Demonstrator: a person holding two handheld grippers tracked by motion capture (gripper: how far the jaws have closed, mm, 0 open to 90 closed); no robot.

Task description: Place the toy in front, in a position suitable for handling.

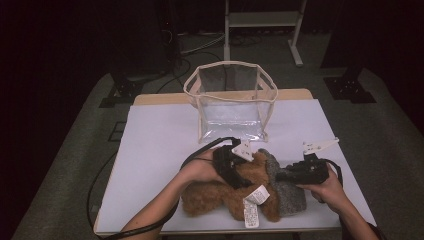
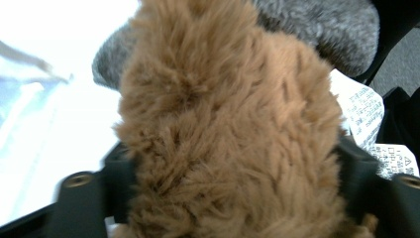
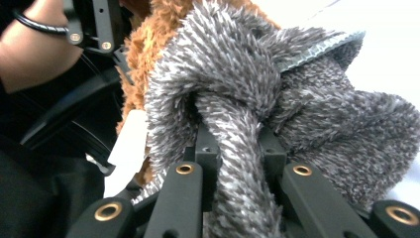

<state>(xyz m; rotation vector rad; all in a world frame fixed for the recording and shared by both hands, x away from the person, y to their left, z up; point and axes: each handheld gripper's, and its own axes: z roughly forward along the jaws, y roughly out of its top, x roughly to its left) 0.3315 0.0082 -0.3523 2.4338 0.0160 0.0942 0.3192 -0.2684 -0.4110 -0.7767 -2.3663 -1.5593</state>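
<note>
A brown furry piece (image 1: 210, 197) lies at the table's near edge, with a white label (image 1: 252, 202) on it. A grey furry piece (image 1: 290, 197) rests against its right side. My left gripper (image 1: 235, 170) reaches onto the brown piece from the left. In the left gripper view, brown fur (image 2: 228, 124) fills the space between the jaws, which press it from both sides. My right gripper (image 1: 287, 176) comes in from the right, and its jaws (image 3: 237, 144) are shut on a fold of the grey piece (image 3: 237, 79).
A clear plastic bag with beige trim (image 1: 230, 100) stands upright and open-topped at the back middle of the white table (image 1: 160, 150). Cables trail off the table's left side. A metal frame stands on the floor behind.
</note>
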